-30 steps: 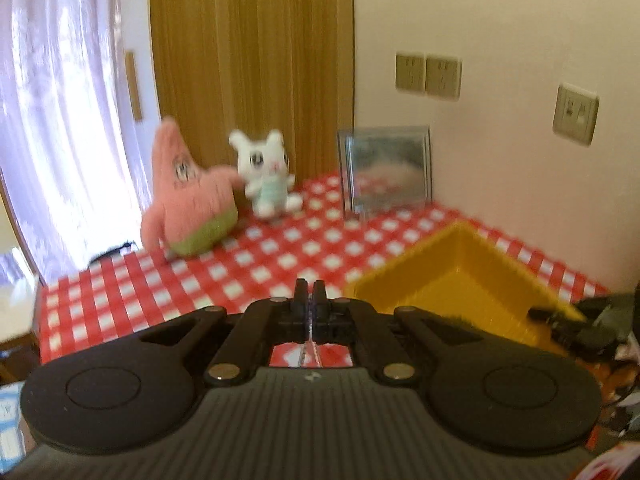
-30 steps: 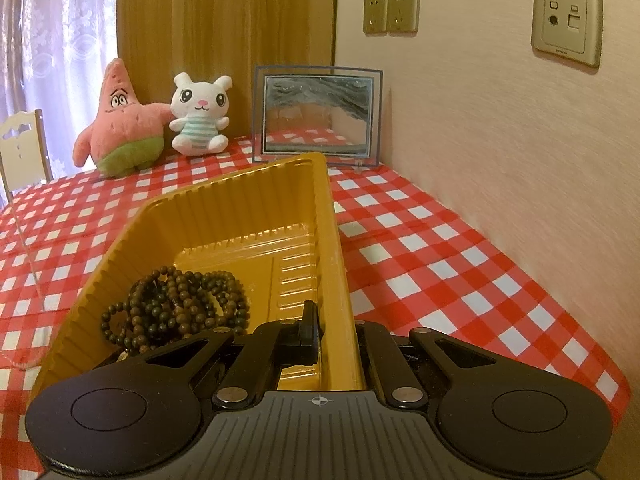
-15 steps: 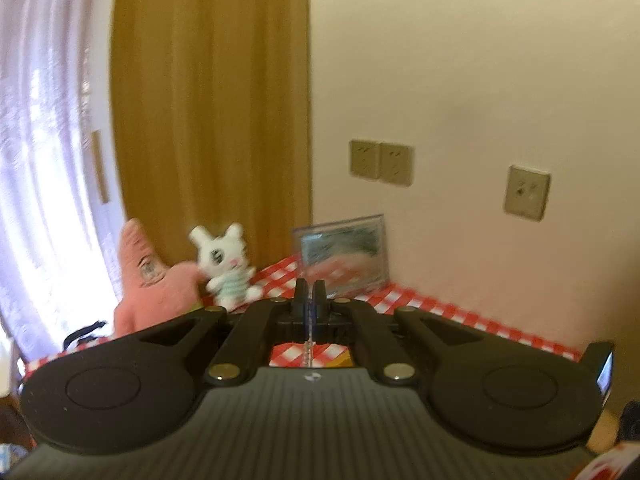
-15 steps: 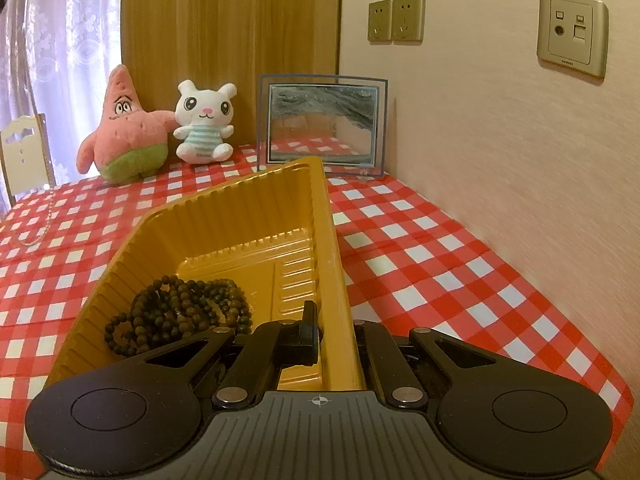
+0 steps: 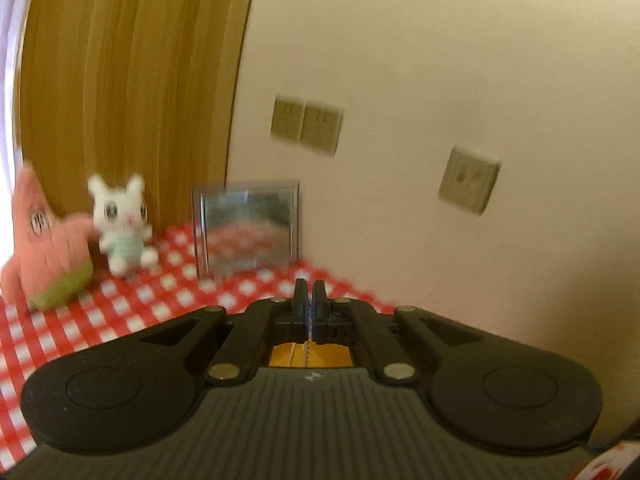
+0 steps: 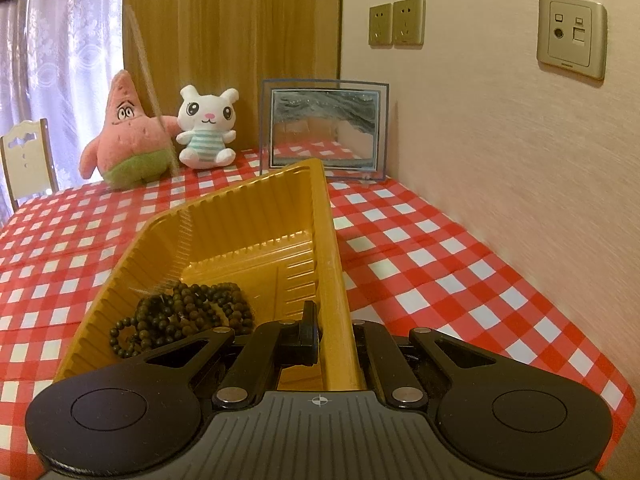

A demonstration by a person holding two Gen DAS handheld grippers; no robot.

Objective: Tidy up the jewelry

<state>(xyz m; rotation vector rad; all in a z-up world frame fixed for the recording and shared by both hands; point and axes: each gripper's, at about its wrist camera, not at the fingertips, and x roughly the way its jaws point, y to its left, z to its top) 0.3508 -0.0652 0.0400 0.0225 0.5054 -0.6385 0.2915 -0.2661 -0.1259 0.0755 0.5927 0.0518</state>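
Jaws of the left gripper (image 5: 308,292) are clenched tight on a thin silver chain (image 5: 307,350), which shows as a fine line in the slit between them. A second ago that gripper looked across the worktop with the yellow tray (image 5: 332,356) off to its right. Now it has swung over, and a strip of the tray shows directly beneath its jaws. From the right wrist view the chain hangs as a blurred streak from the upper left down towards the tray's far left corner. Earlier it trailed over the checked tablecloth (image 6: 420,248) at the left.

At the back left a pink starfish plush (image 6: 128,140) leans beside a white rabbit plush (image 6: 208,128), with a framed sand picture (image 6: 324,128) to their right against the wall.

Inside the tray, at its near left, lies a heap of dark wooden beads (image 6: 188,312).

On the right, the right gripper (image 6: 332,320) has not shifted. Its jaws are pinched on the tray's right wall, with one finger inside the tray and the other hidden behind the wall.
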